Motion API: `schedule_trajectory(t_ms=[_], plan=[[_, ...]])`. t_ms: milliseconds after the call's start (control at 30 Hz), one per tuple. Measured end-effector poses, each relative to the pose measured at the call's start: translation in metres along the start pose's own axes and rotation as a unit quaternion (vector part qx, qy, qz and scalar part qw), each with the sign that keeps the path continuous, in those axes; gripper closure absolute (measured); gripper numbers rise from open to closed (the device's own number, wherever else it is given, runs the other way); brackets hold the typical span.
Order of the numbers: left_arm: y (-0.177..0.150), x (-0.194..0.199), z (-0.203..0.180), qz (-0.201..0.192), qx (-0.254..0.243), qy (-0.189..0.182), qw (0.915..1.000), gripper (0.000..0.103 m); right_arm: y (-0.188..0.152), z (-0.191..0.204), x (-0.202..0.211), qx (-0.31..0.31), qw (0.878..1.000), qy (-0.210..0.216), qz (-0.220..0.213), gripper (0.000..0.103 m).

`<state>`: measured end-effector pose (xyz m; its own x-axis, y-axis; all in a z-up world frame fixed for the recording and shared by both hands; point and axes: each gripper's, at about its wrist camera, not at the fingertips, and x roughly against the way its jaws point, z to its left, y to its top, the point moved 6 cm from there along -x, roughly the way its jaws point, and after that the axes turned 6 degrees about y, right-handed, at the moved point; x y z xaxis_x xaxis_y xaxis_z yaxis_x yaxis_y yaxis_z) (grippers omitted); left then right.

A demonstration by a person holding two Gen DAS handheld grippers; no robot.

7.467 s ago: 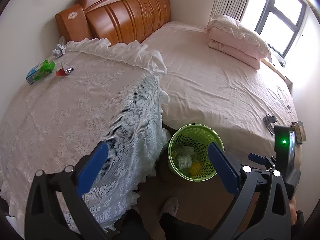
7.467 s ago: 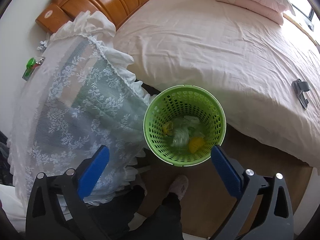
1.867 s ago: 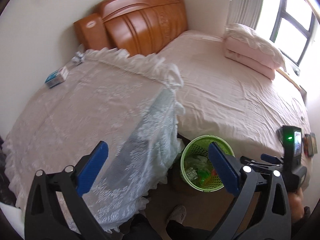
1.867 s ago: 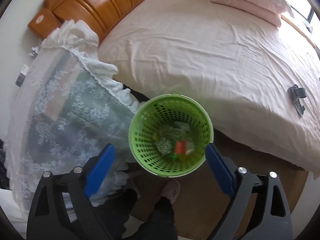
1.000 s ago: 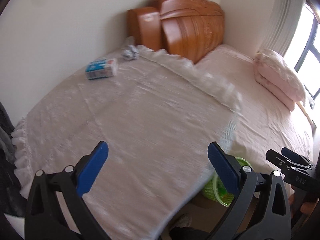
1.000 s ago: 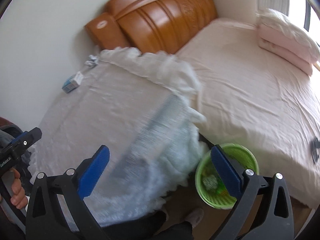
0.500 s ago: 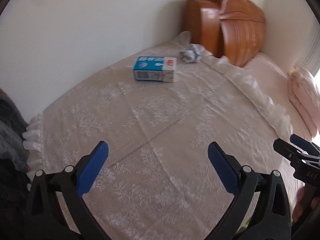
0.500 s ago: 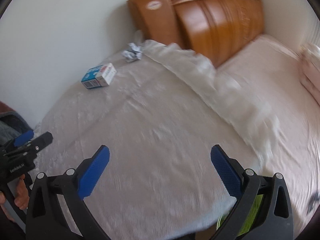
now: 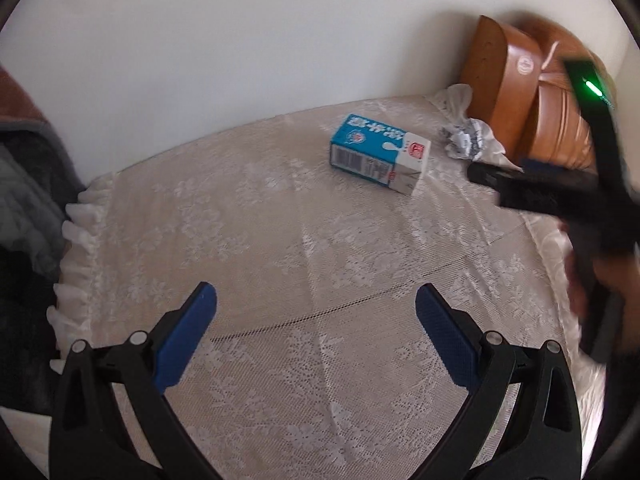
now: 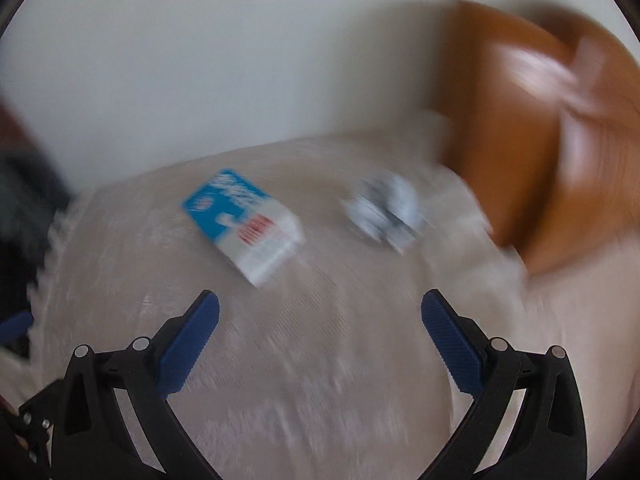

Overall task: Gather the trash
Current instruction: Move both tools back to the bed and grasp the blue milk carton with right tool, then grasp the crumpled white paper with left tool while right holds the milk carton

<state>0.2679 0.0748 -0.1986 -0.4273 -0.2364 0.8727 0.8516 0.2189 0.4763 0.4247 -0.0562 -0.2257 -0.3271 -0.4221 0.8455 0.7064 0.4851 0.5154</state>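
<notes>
A blue and white milk carton [image 9: 380, 154] lies on its side on the lace-covered table [image 9: 280, 240], near the far wall. A crumpled white wrapper [image 9: 466, 140] lies just right of it by the table's ruffled corner. My left gripper [image 9: 316, 322] is open and empty, well short of the carton. In the blurred right wrist view the carton [image 10: 244, 222] and the wrapper [image 10: 386, 210] lie ahead of my right gripper [image 10: 320, 330], which is open and empty. The right gripper's body also shows at the right edge of the left wrist view [image 9: 560, 188].
A wooden headboard and post [image 9: 520, 92] stand behind the table's far right corner. A white wall [image 9: 240, 40] runs along the table's far side. Dark fabric [image 9: 24, 184] hangs at the left. The pink bed [image 10: 580, 320] lies to the right.
Both grippers swung away from the green bin and moved in over the table toward the carton and wrapper, which now look larger and closer. The right gripper is moving fast.
</notes>
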Motion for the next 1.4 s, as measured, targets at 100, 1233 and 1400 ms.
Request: schedule_trajectory(t_ms=[100, 1233, 1400], plan=[[-0.005, -0.002, 0.009, 0.008, 0.014, 0.01, 0.9998, 0.008, 0.021, 0.024, -0.032, 0.103, 0.994, 0.007, 0.04, 0.003], [0.102, -0.075, -0.158, -0.037, -0.126, -0.111, 0.9851, 0.008, -0.182, -0.071, 0.139, -0.246, 0.966, -0.017, -0.076, 0.032], [0.133, -0.122, -0.208, -0.026, -0.111, -0.095, 0.989, 0.008, -0.227, -0.076, 0.159, -0.292, 0.952, -0.022, -0.085, 0.032]])
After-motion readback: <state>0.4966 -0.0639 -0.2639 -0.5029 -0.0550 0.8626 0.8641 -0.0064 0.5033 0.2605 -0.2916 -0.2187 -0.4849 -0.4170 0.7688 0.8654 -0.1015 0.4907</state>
